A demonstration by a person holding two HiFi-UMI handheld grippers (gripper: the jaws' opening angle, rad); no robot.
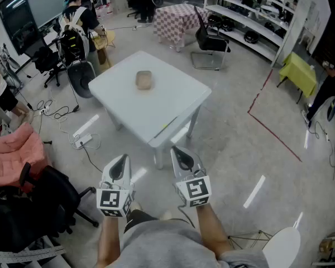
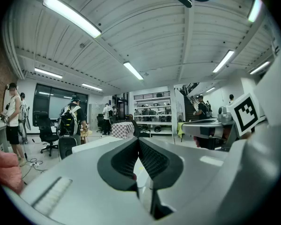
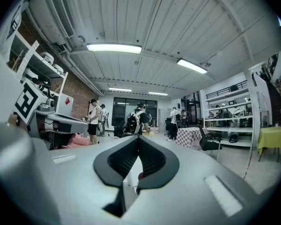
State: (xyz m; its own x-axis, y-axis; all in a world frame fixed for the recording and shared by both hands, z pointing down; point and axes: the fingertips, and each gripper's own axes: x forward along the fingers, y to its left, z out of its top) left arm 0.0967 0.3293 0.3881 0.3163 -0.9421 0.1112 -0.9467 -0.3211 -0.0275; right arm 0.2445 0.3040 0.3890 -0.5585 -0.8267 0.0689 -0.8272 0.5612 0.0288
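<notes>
Busy workshop floor, with a white square surface point(image 1: 156, 102) standing alone at its middle. Lying on it, toward the far side and clear of every edge: one small tan lump point(image 1: 144, 80), perhaps a bun or a sponge, too small in the head view to tell.

Held low and side by side, well short of the surface's near corner: left hand-held gripper point(image 1: 118, 169) and right hand-held gripper point(image 1: 183, 159), both pointing toward it. Shown plainly in the left gripper view and the right gripper view alike: jaws pressed together at the tips, nothing caught between them.

Judged from the layout, work barely at its start: tan lump untouched and well apart from both grippers, no grip made, the stretch of floor to the surface not yet crossed.

Ringing the scene: a black chair point(image 1: 212, 38) near long white shelving point(image 1: 251, 15), a checked table point(image 1: 176, 20) at the back, a person with a backpack point(image 1: 75, 24) at far left, pink cloth point(image 1: 14, 149) heaped nearby, red tape line point(image 1: 271, 128) on the floor to the right.
</notes>
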